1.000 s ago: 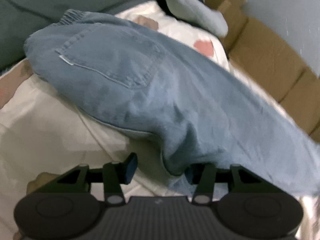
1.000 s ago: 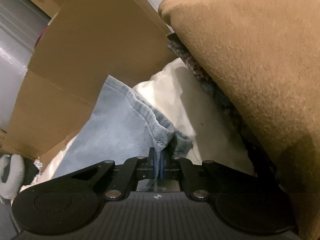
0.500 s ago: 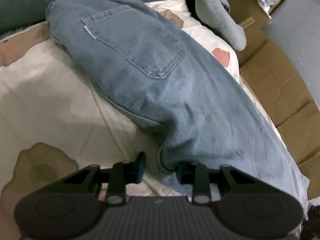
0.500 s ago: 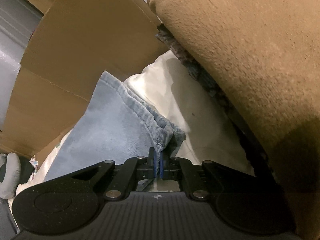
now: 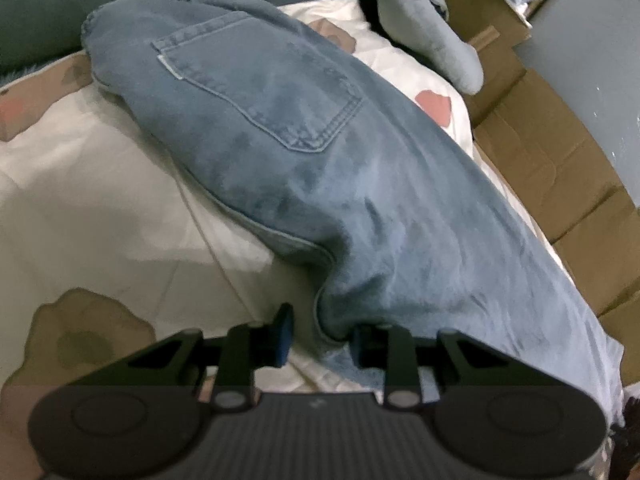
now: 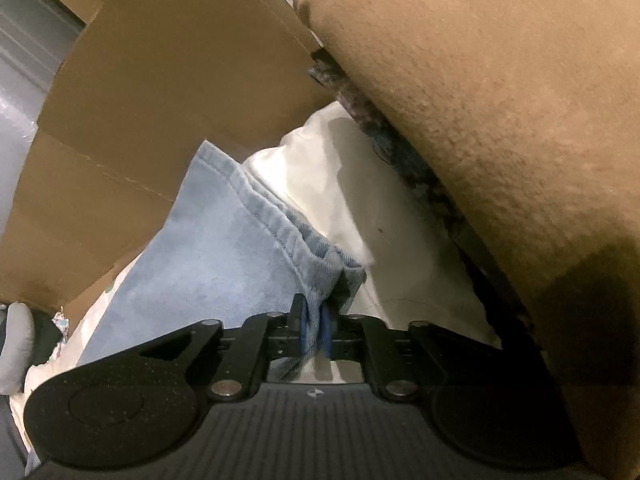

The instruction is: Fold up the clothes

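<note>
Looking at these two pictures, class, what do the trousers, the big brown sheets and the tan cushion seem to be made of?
Trousers: faded blue denim, going by the stitched patch pocket and double-stitched hem.
Brown sheets: matte corrugated cardboard, creased along fold lines.
Tan cushion: a napped, suede-like or fleecy fabric, judging by its pebbly surface; the exact fibre is unclear.

Faded blue jeans [image 5: 320, 168], seemingly blotch-patterned cream sheet [image 5: 100, 208]

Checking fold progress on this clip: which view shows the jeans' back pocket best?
The left wrist view: the back pocket lies fully visible on the jeans, spread over the white bedding. The right wrist view shows only the hemmed leg end, no pocket.
</note>
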